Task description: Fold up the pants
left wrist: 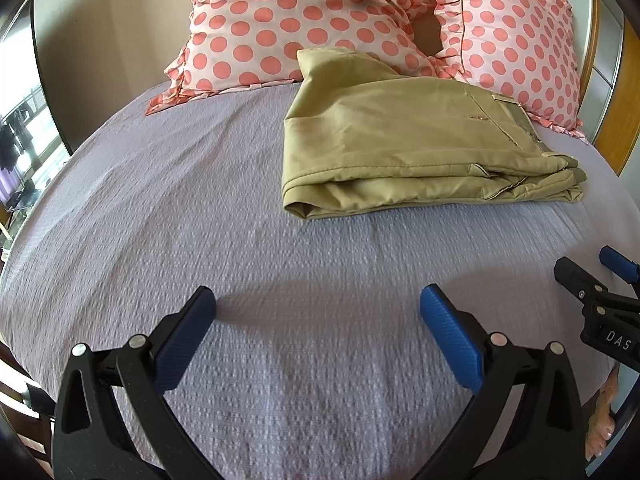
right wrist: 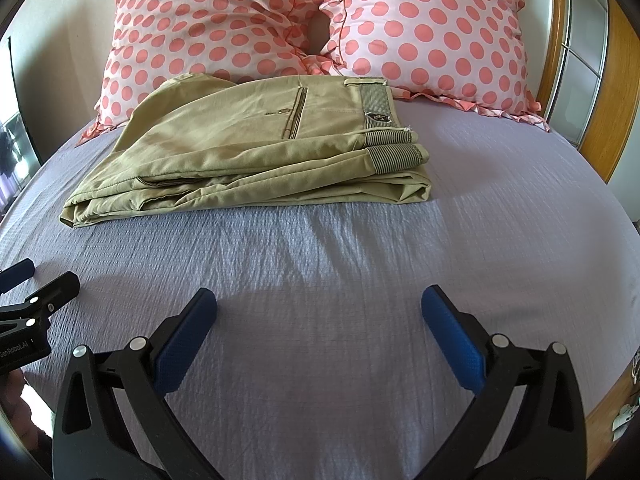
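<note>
Khaki pants [right wrist: 248,148] folded into a thick rectangular stack, lying flat on the far half of the bed [right wrist: 360,280], far edge touching the two polka-dot pillows [right wrist: 208,28]. Layered hems and fold edges facing near; striped grey waistband lining [right wrist: 378,104] exposed at the right end, a welt pocket slit on top. Smooth woven cotton, softly creased, corners rounded.

Left tongs [left wrist: 318,300] spread wide, gripping nothing, hovering over bare bedspread near the front, well apart from the pants [left wrist: 404,140]. Right tongs [right wrist: 319,300] likewise spread wide and holding nothing, same low position over the cover. Blue ribbed pads [right wrist: 452,336] on black plastic arms with silver rivets. Each tool's tips visible at the edge of the other's view, side by side, not touching.

Lavender bedspread [left wrist: 200,220] with a puckered seersucker texture, faint wrinkles running toward the stack. Broad open stretch between tongs and pants; more free cover left of the stack in the left wrist view and right of it in the right wrist view. Bounded at far by pink ruffled pillows [left wrist: 280,20], at right by a curved wooden frame [right wrist: 624,92] with glass panels, at left by a pale wall [left wrist: 112,40] and a bright window [left wrist: 24,140].
</note>
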The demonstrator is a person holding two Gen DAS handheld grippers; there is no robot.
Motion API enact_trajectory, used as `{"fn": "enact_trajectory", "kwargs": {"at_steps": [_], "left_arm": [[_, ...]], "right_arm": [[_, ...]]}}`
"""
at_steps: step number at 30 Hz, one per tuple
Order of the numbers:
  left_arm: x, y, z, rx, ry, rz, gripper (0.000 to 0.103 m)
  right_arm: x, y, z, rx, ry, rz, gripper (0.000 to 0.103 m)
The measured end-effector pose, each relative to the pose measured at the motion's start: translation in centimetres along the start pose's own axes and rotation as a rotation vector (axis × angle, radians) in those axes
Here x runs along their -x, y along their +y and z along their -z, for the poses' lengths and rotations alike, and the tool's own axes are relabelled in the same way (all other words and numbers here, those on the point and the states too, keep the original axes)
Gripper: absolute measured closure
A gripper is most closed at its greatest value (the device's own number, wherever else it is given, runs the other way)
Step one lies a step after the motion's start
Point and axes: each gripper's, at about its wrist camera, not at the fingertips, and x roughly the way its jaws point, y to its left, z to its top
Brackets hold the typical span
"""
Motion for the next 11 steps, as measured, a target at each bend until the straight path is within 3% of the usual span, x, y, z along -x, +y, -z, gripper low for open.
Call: {"fn": "enact_trajectory", "kwargs": {"at_steps": [11], "left_arm": [[0.12, -0.03, 0.27, -0.004, -0.019, 0.003, 0.002]], "right_arm": [[0.0, -0.01, -0.02, 0.0, -0.001, 0.0, 0.001]]}}
